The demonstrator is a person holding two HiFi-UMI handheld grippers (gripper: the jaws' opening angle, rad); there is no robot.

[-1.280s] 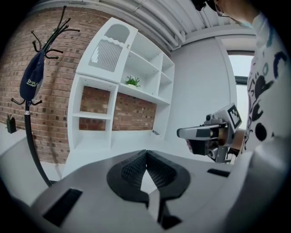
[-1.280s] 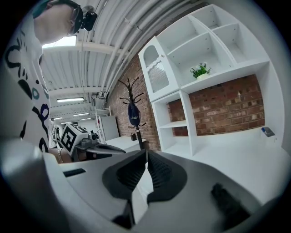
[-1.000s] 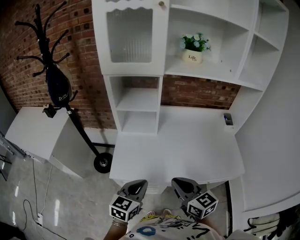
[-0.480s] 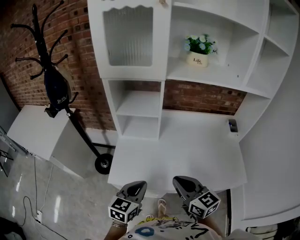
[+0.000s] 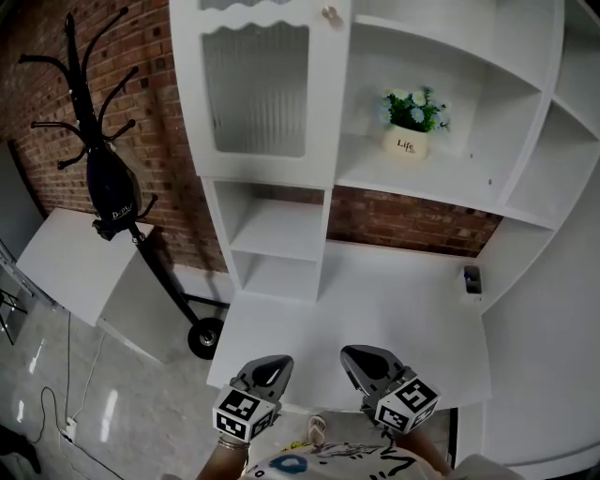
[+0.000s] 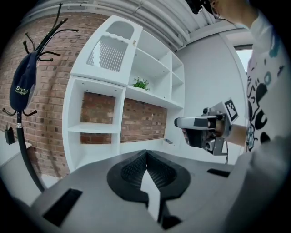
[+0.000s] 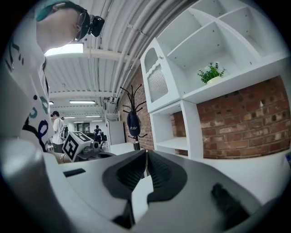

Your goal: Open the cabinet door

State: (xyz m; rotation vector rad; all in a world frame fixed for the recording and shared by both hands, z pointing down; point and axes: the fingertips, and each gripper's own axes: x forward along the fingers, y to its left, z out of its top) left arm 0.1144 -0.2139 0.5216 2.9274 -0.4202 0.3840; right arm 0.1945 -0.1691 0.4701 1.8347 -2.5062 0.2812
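My left claw (image 5: pixel 269 367) and right claw (image 5: pixel 364 360) are moving nearer the white ribbed-glass cabinet door (image 5: pixel 255 89), both closed together and empty; I am planning to part one just before its small round knob (image 5: pixel 329 13).

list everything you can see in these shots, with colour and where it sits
shelf unit: one, white, against the brick wall
cabinet door: one, white with ribbed glass, upper left of the unit, closed
door knob: one, pale, on the door's right edge
potted plant: one, green in a white pot, open shelf right of the door
desk top: one, white, below the shelves
small object: one, dark, desk's far right; too small to identify
coat stand: one, black, left of the unit
bag: one, dark, hanging on the stand
low cabinet: one, white, far left
left gripper: one, grey, bottom, shut, empty
right gripper: one, grey, bottom, shut, empty
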